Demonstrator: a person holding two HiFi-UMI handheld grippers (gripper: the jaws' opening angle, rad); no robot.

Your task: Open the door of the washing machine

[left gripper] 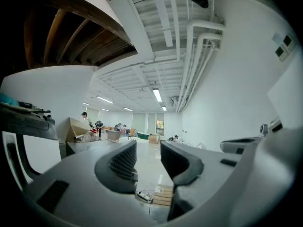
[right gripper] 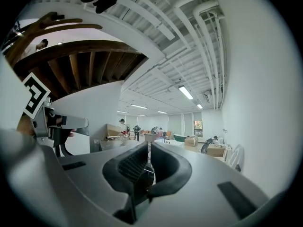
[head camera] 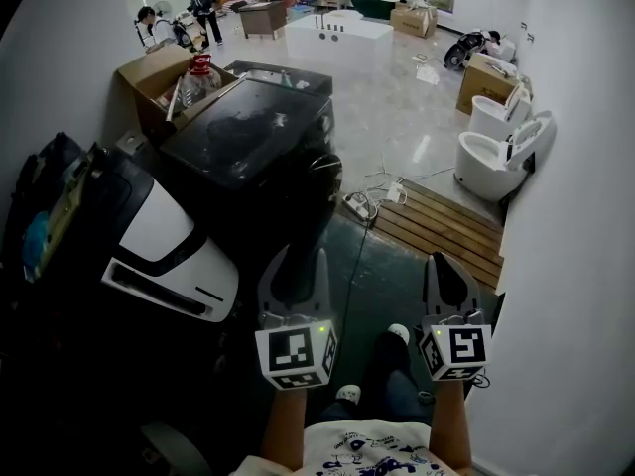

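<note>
A dark washing machine (head camera: 253, 142) stands ahead of me at the middle of the head view, its rounded front (head camera: 325, 177) facing the floor to its right. My left gripper (head camera: 294, 262) is held level just in front of its lower near corner, jaws open with nothing between them; in the left gripper view the left gripper (left gripper: 148, 161) frames only floor. My right gripper (head camera: 449, 271) hangs further right over the dark floor, away from the machine. In the right gripper view, the right gripper (right gripper: 147, 163) is shut on nothing, its pads nearly meeting.
A white-and-black appliance (head camera: 164, 246) sits close at the left. Behind the machine is an open cardboard box (head camera: 159, 77). A power strip with cables (head camera: 372, 202) and a wooden pallet (head camera: 442, 231) lie on the floor. Toilets (head camera: 496, 147) line the right wall. People work far back.
</note>
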